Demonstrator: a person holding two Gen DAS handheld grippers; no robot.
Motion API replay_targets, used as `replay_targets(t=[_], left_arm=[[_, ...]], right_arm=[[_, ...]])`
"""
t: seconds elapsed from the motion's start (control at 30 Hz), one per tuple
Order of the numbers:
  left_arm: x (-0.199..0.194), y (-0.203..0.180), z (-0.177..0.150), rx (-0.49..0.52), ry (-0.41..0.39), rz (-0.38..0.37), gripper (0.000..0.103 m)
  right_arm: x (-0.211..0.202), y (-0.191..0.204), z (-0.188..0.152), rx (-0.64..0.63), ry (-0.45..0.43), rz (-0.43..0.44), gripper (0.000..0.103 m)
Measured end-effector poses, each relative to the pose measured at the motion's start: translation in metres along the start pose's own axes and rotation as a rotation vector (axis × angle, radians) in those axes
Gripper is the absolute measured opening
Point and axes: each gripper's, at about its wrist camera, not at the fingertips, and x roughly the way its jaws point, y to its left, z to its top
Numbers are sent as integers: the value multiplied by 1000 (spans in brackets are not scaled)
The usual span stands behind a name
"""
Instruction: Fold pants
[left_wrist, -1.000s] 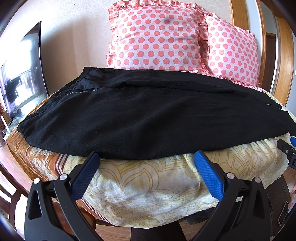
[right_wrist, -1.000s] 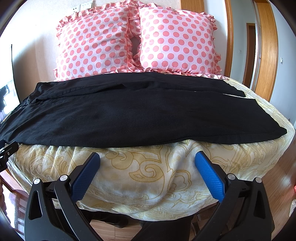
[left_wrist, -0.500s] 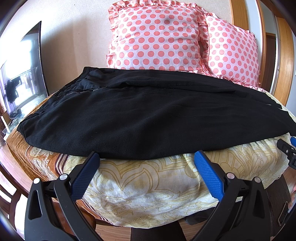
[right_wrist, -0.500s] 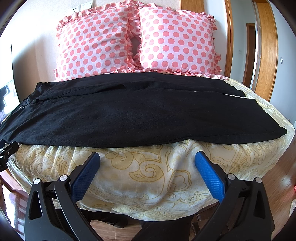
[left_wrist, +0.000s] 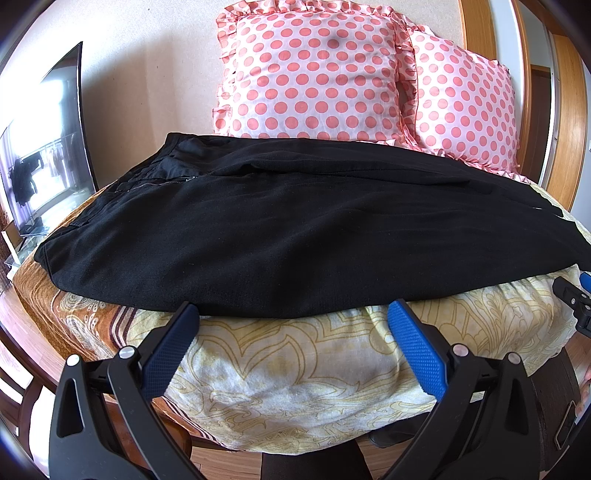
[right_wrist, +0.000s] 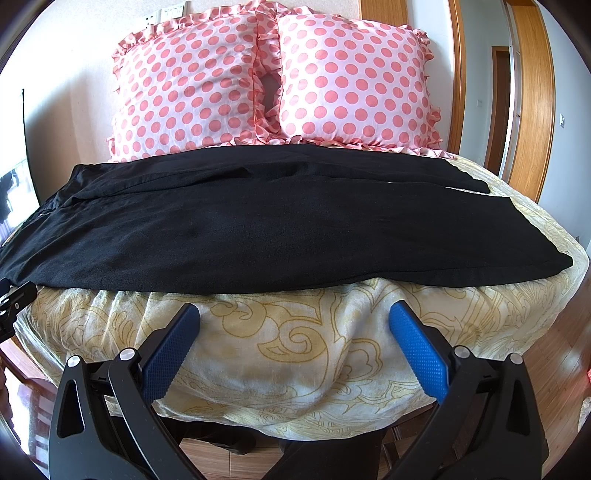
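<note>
One pair of black pants (left_wrist: 295, 236) lies flat across the bed (left_wrist: 295, 376), just beyond your fingertips, waistband off to the left of the jaws and leg hems to the right. Two grippers are yours: the left gripper (left_wrist: 293, 314) and the right gripper (right_wrist: 295, 315), each with jaws spread wide and holding nothing, over the yellow sheet short of the pants' near edge. Two polka-dot pillows (right_wrist: 273, 81) stand side by side past the pants, straight ahead.
</note>
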Motion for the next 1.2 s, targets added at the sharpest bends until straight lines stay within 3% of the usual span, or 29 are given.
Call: replay_targets(t=[1.2], left_arm=[[0,0,0,1,0,0,101]], right_arm=[[2,0,1,-7,16,7,102]])
